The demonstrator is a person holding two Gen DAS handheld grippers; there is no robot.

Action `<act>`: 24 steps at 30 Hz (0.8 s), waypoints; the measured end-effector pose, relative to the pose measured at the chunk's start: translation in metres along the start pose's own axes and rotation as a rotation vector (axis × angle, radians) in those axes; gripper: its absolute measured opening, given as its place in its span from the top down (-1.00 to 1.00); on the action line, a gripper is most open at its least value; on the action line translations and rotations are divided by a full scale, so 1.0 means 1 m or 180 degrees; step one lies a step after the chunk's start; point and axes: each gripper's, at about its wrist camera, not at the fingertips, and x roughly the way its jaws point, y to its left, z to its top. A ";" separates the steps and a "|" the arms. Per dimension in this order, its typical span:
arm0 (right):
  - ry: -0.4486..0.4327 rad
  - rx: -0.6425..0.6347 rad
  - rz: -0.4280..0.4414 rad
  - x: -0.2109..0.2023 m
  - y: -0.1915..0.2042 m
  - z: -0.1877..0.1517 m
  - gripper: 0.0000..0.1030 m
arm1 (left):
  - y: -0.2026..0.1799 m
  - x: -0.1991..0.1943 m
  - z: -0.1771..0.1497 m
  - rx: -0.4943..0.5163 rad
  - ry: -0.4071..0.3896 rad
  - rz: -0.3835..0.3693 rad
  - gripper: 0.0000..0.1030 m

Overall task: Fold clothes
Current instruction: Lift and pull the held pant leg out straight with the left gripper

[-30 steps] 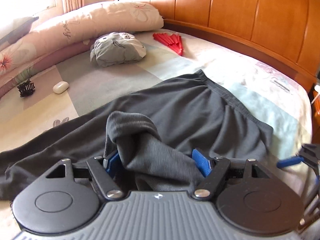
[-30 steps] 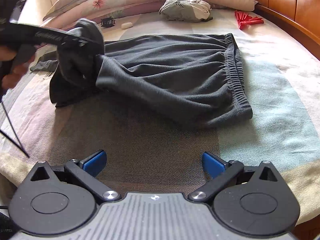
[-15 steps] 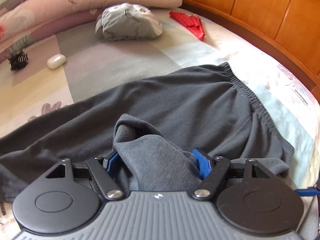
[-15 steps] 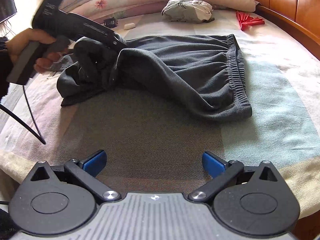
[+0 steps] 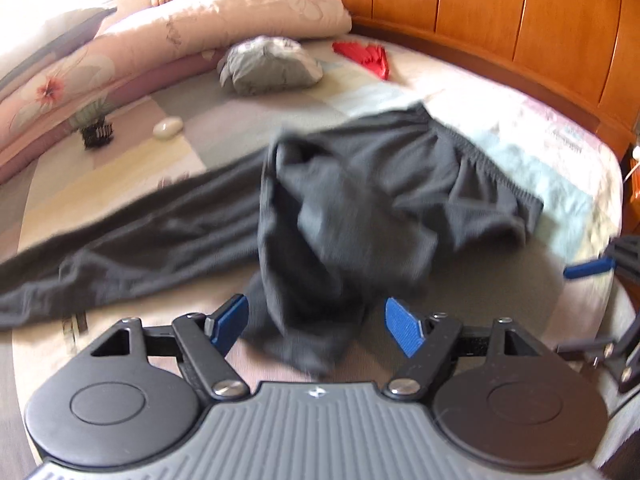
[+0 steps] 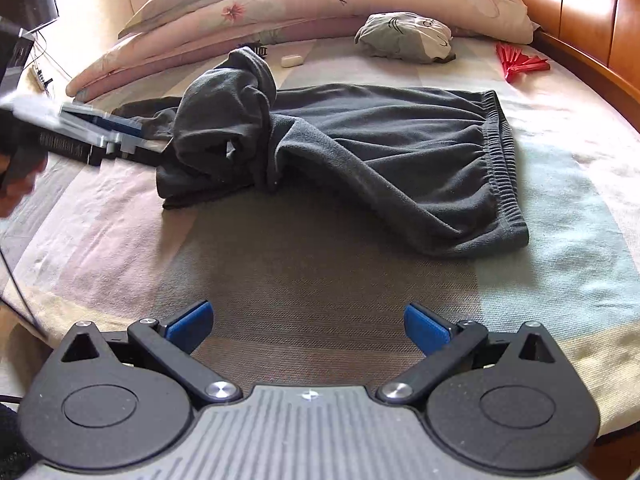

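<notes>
Your left gripper [image 5: 314, 322] has its blue pads spread, nothing clamped; a bunched fold of the dark grey trousers [image 6: 380, 148] lies between and ahead of them at 12 o'clock. Your right gripper [image 6: 308, 326] is spread wide over bare bedspread [image 6: 320, 272]. The trousers lie across the bed, elastic waistband [image 6: 502, 152] toward 2 o'clock in the right wrist view.

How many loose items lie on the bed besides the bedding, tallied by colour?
Dark grey: 1, the trousers
Light grey: 1, the small cushion
Red: 1, the folded fan
White: 1, the small case
Black: 1, the hair claw
Total: 5
</notes>
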 end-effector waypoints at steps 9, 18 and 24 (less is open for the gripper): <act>0.0053 -0.0042 0.0003 0.003 0.007 -0.001 -1.00 | -0.013 0.028 -0.038 -0.0295 0.0191 -0.0499 -0.49; 0.0095 -0.0017 0.0043 0.013 0.002 0.004 -1.00 | 0.002 0.058 -0.003 -0.0352 0.0049 -0.0575 -0.48; 0.0060 -0.0160 0.0064 0.029 0.000 0.024 -1.00 | 0.024 0.060 0.027 -0.0249 -0.0153 -0.0353 -0.49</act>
